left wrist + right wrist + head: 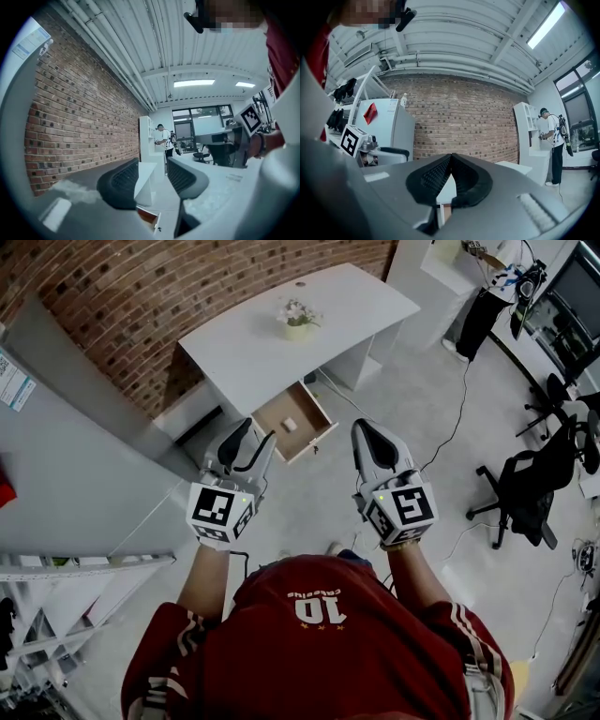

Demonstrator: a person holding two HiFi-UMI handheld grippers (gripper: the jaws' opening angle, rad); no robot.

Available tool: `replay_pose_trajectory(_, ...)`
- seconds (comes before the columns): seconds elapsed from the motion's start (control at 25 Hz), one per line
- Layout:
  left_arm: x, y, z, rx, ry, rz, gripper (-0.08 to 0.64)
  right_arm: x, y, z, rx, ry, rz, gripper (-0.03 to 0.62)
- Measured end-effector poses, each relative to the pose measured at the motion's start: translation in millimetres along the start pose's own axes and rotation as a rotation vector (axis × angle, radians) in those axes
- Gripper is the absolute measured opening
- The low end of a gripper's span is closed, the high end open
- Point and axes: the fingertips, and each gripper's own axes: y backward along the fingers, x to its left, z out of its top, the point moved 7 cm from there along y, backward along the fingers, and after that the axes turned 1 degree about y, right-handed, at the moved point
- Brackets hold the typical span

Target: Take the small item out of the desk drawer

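A white desk [309, 315] stands against the brick wall, and its wooden drawer [292, 420] is pulled out. In the drawer lies a small white item [291, 425]. Both grippers are held in the air well short of the desk. My left gripper [258, 434] hovers near the drawer's front left corner; its jaws stand apart with nothing between them [153, 161]. To the right of the drawer, my right gripper [367, 427] has its jaw tips pressed together and holds nothing [450, 157]. A corner of the open drawer [149, 216] shows below the left jaws.
A small flower pot [297, 320] sits on the desk top. A black office chair [525, 488] and a floor cable [450, 427] are at the right. A grey cabinet [75, 456] and a shelf rack [56, 606] are at the left. A person [553, 140] stands far off.
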Motion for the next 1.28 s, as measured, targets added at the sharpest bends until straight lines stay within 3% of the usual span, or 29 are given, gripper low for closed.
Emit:
replay_pose_trajectory(0.32,9.0,3.0,-14.7,0.040,-0.017,-0.072,0.247,21.6,0.3,-4.9,0.003,-0.014,-0.036,-0.009)
replay_pose_trajectory(0.72,8.0,-0.7,-46.8,0.097,-0.039,-0.179,0.247,41.4,11.1,-12.5,0.027,-0.019,-0.117,-0.009)
replay_pose_trajectory(1.0,8.3,-18.3,-76.0,0.150,-0.044,-0.189,0.247,33.7,5.2,-15.7,0.041,-0.034,-0.118,-0.009)
replay_pose_trajectory(1.28,21.5,-57.1,-104.6,0.211,-0.045,-0.151,0.247,-3.2,-23.5,-37.9,0.066,-0.060,-0.091,-0.009)
